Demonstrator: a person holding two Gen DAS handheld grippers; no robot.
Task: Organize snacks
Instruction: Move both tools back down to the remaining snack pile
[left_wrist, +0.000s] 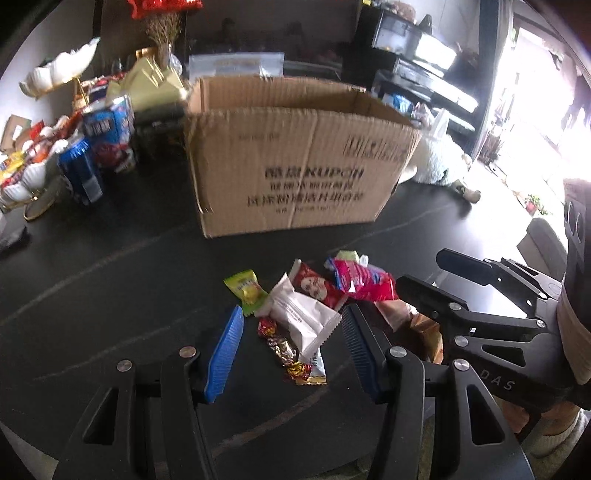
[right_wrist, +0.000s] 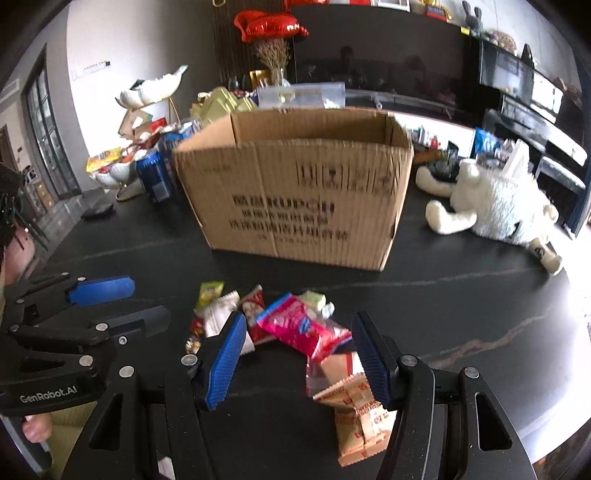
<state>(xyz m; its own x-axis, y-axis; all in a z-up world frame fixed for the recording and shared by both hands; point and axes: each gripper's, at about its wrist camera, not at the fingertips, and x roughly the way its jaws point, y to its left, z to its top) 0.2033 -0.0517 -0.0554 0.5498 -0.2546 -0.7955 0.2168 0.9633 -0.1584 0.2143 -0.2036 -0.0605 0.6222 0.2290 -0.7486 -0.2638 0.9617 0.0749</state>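
Note:
A loose pile of snacks lies on the black table (left_wrist: 110, 280) in front of an open cardboard box (left_wrist: 295, 155) (right_wrist: 295, 192). My left gripper (left_wrist: 293, 314) is open just above the pile. A white packet (left_wrist: 303, 321) and a foil-wrapped candy (left_wrist: 282, 349) show between its blue pads, untouched. A green packet (left_wrist: 245, 291), a red packet (left_wrist: 317, 288) and a pink packet (left_wrist: 364, 282) lie beyond. My right gripper (right_wrist: 299, 321) is open over the pink packet (right_wrist: 306, 328), with a tan wafer packet (right_wrist: 354, 413) by its right pad. Each gripper appears in the other's view (left_wrist: 421, 269) (right_wrist: 147, 301).
Left of the box stand a blue can (left_wrist: 79, 173), a blue snack bag (left_wrist: 107, 129) and white shell-shaped dishes (left_wrist: 22, 177) full of snacks. A white plush toy (right_wrist: 495, 206) lies to the box's right. The table's edge curves close on the right.

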